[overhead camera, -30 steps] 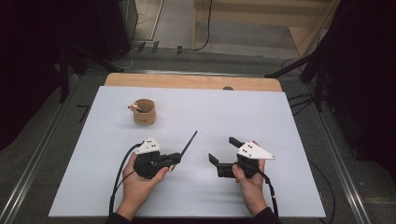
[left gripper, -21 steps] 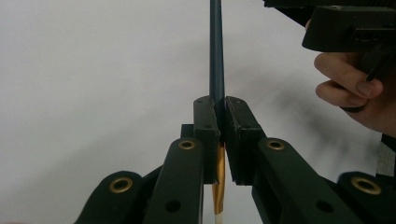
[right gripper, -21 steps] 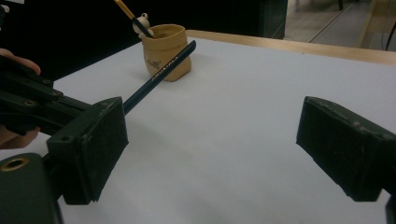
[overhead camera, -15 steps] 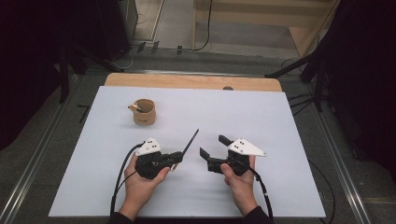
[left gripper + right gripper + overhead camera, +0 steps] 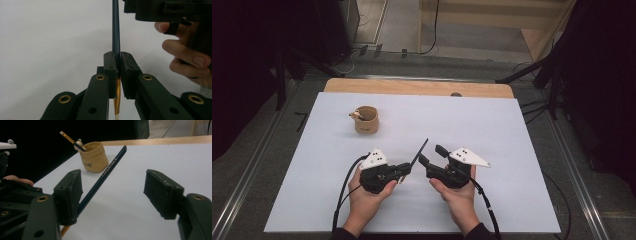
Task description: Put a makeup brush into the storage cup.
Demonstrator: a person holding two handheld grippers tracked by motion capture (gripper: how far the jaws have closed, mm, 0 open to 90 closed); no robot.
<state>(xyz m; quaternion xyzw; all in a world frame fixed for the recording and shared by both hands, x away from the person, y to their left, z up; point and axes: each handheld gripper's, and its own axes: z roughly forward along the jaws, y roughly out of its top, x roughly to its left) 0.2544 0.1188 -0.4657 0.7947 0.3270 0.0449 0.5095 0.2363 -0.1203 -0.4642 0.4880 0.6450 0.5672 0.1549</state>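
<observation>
My left gripper (image 5: 404, 170) is shut on a dark blue pencil (image 5: 419, 152) whose free end slants up and away over the white table (image 5: 512, 130). In the left gripper view both pads clamp the pencil (image 5: 116, 30) at mid-shaft, its gold end below the left gripper (image 5: 118, 62). My right gripper (image 5: 431, 153) stands open just right of the pencil, and its jaws have just been closing. In the right gripper view the pencil (image 5: 105, 176) runs close along the left jaw, inside the gap of the right gripper (image 5: 115, 185), and neither pad touches it.
A tan fabric cup (image 5: 366, 120) stands at the table's far left, with a pencil (image 5: 65, 135) and a small wooden figure sticking out of the cup (image 5: 95, 157). A wooden edge (image 5: 412, 87) borders the table's far side. Black cables trail from both grippers.
My right gripper has moved left toward the pencil and its jaws have narrowed. The left gripper and the pencil have stayed put.
</observation>
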